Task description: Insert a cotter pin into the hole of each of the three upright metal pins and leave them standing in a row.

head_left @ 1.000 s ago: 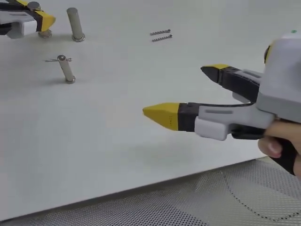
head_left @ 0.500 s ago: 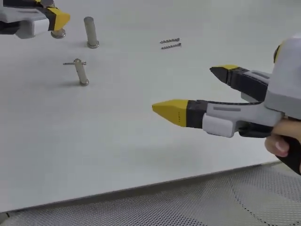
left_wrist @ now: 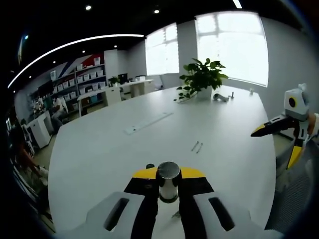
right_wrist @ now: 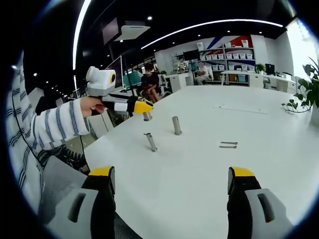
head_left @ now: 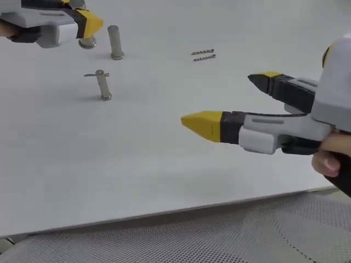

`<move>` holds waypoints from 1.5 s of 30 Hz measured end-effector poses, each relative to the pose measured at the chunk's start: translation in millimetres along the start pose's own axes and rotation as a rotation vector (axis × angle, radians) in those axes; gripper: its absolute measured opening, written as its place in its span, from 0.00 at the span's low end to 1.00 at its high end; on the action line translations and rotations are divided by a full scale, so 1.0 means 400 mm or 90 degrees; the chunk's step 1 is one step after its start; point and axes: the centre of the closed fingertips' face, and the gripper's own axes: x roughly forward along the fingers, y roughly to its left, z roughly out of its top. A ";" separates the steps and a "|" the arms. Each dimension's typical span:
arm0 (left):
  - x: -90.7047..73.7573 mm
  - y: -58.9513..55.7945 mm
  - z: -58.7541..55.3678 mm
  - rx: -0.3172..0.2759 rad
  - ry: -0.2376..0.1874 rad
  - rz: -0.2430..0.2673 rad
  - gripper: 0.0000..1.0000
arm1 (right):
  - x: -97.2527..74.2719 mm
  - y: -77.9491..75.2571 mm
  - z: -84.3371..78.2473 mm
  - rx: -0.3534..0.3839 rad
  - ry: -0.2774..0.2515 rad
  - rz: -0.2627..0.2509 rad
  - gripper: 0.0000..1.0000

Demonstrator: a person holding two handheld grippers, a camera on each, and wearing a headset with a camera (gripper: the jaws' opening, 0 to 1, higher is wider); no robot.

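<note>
Left claw: the yellow-tipped left gripper (left_wrist: 168, 185) is clamped on a short upright grey metal pin (left_wrist: 168, 175), with a jaw pressed to each side of it.
Right claw: the yellow-tipped right gripper (head_left: 216, 98) hovers over the near right of the white table (head_left: 137, 164). Its jaws are spread wide and it holds nothing.
Task's things: a second bare metal pin (head_left: 115, 43) stands just beside the held one at the far left. A third metal pin with a cotter pin through its head (head_left: 102, 85) stands nearer the person, apart from that pair. Two loose cotter pins (head_left: 203, 55) lie side by side, well to the right of the pins.
Around: a grey perforated surface (head_left: 219, 235) runs along the table's near edge. In the gripper views there's a potted green plant (left_wrist: 202, 79) at the table's far end, shelves (right_wrist: 234, 55) on the back wall, and a striped sleeve (right_wrist: 50, 129) behind the left gripper.
In the way: in the head view the left gripper's body covers most of the held pin, leaving just the base flange showing. In the left gripper view that pin blocks the table straight ahead.
Hard to make out: the right gripper's rear and the person's hand (head_left: 332, 159) are cut off at the head view's right edge. I cannot tell if the held pin's hole faces the loose cotter pins. A small round thing just behind it is too tiny to name.
</note>
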 end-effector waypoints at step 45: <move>0.079 -0.299 -0.181 -0.045 0.077 -0.051 0.10 | -0.016 -0.013 -0.035 0.007 0.021 -0.004 0.92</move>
